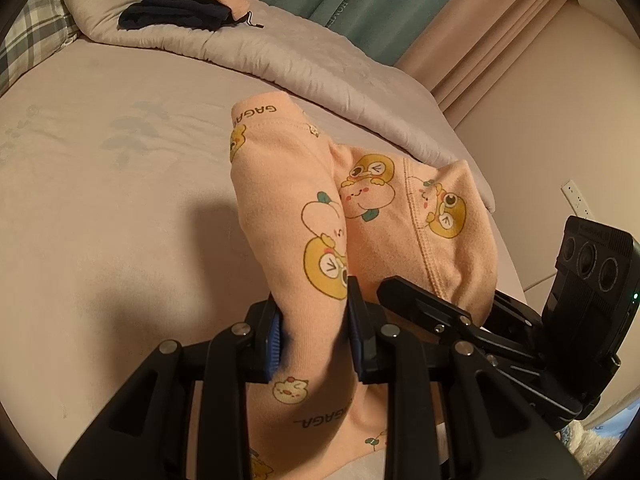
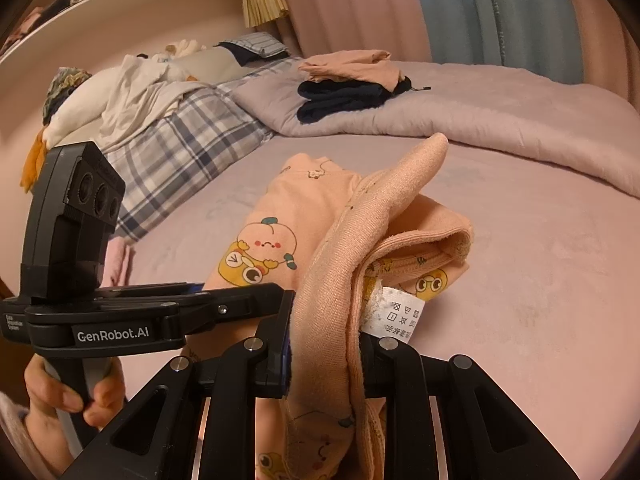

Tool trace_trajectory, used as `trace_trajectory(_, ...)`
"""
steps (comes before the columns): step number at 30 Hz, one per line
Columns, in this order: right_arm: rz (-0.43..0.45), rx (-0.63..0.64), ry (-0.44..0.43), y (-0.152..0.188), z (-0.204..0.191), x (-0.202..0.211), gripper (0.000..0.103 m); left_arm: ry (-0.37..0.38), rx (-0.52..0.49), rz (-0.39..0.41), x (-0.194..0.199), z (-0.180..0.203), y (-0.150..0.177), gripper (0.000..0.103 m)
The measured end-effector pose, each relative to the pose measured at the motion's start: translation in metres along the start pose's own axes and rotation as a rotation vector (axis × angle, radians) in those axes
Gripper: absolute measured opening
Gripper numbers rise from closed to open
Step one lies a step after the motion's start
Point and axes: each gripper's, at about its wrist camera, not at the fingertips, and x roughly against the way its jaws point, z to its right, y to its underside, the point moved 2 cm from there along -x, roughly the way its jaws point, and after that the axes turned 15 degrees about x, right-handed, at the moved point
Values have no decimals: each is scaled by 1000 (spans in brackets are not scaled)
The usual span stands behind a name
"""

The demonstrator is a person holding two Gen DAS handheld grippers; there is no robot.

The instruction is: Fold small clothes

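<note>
Draping forward from both sets of jaws, the peach printed garment hangs with its far end resting on the bed sheet, its long axis running away from the cameras toward the folded quilt. The left gripper is clamped on one bunched edge, blue pads pressed into the cloth; the right gripper is likewise closed on a thick roll of fabric beside the care label. The two tools sit just beside each other (the right one shows at the edge of the left view), so both pinch the near end while the free end lies ahead and below. Any fold probably turns on carrying this near end forward over the far one. A stack of folded clothes waits on the quilt, well apart. Which part of the garment each jaw holds is hard to tell, and the fabric below the fingers is cut off. A hand grips the left tool's handle.
</note>
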Motion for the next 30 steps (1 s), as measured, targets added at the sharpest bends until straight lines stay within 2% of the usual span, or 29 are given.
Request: trace_trajectory(30, 4, -69, -28, 2, 25, -20, 24, -3, 36, -11, -18, -18, -17, 28)
